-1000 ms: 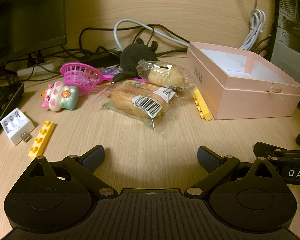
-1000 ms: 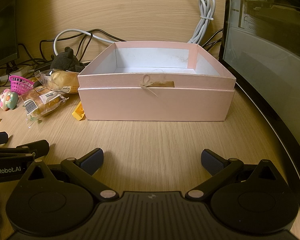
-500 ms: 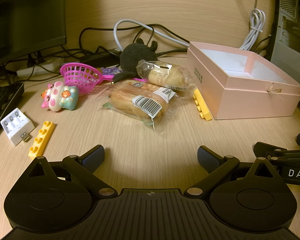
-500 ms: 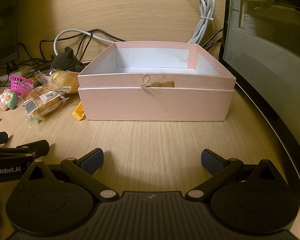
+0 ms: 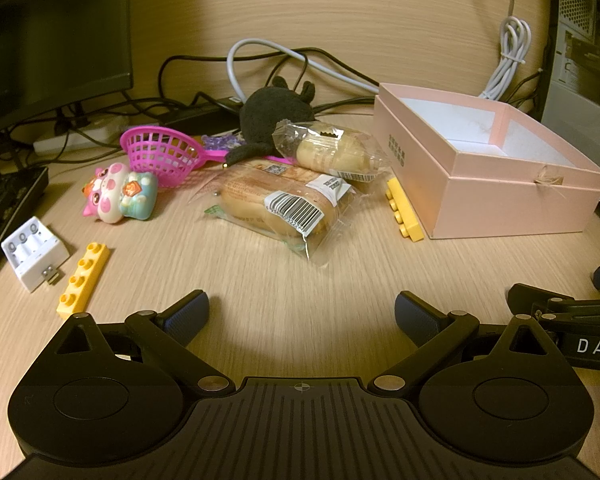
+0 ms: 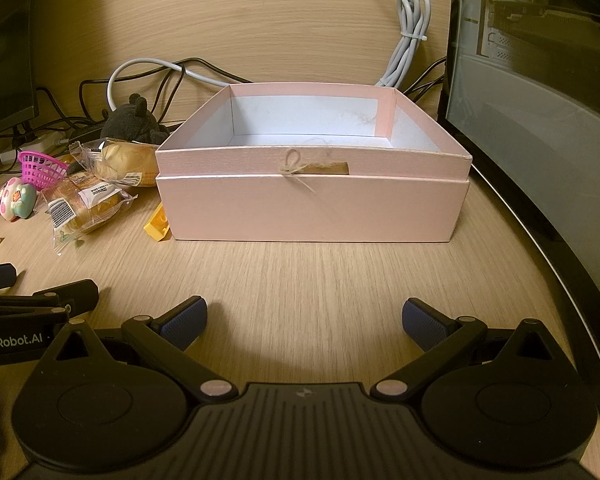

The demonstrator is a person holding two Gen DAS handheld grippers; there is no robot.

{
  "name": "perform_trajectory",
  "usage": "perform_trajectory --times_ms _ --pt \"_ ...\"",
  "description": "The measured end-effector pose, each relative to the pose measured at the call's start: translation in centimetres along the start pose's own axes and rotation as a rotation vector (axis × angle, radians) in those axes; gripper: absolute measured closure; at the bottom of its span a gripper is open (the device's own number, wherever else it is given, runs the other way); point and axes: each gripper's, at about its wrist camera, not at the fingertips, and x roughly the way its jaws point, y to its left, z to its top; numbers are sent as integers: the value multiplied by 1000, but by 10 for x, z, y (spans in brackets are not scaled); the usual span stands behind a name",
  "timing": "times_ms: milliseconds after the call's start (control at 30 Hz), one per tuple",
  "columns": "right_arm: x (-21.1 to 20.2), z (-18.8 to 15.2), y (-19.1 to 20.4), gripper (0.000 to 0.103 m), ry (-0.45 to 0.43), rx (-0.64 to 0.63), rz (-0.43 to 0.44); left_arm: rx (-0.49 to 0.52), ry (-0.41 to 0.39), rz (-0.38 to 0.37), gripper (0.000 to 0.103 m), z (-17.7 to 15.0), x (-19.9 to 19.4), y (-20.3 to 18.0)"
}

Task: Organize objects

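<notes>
While both tools gape, bread packets crowd the pink box

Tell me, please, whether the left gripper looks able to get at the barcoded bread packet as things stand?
Probably yes. The left gripper has its jaws open and empty, and the barcoded bread packet lies straight ahead on the desk, with only bare wood between.
</notes>
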Motion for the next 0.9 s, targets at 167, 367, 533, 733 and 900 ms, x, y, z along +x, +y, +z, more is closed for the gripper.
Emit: perform_trajectory --times_ms 167,367,533,733,900 --pt "0 0 0 0 0 -1 3 0 0 0 1 0 0 0" --pt "0 0 0 0 1 0 4 -1 0 1 1 0 0 0" --pt "0 0 0 0 1 0 4 0 0 0 1 0 0 0" --pt "-2 1 -2 0 2 -3 9 -5 -1 8 1 0 1 1" --pt "0 7 -5 0 46 -24 34 -10 12 -6 2 1 0 4"
